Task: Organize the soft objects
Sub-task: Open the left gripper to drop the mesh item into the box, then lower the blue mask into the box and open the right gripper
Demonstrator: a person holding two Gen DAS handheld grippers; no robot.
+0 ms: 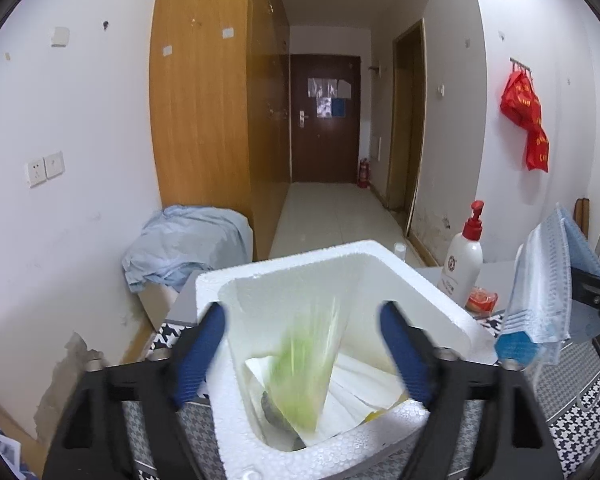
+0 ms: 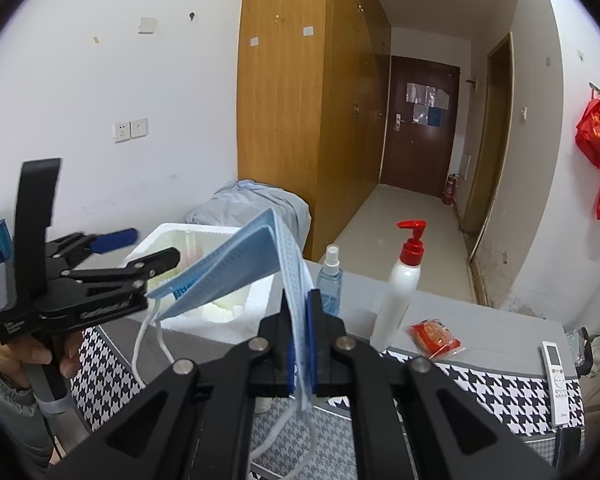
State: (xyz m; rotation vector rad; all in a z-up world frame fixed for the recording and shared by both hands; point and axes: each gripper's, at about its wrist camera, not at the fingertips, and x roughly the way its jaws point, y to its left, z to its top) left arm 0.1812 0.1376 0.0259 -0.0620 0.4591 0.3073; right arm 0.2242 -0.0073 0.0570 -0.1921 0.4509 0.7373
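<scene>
The left gripper (image 1: 300,344) sits nearest the lens, its blue pads (image 1: 204,344) spread wide with nothing pinched; a clear bag (image 1: 300,368) with green print blurs between them, apparently dropping into the foam box (image 1: 284,272). No earlier frame is given, so only that much can be said. The box already holds white sheets (image 1: 364,384). The right gripper (image 2: 302,344) is clamped on a stack of blue masks (image 2: 236,268), hanging at about three o'clock of the box. To finish well, the left should probably lift clear of the rim before the masks come over. Free room lies at twelve o'clock; the pump bottle (image 2: 400,288), spray bottle (image 2: 330,276) and red packet (image 2: 434,338) crowd the right edge.
</scene>
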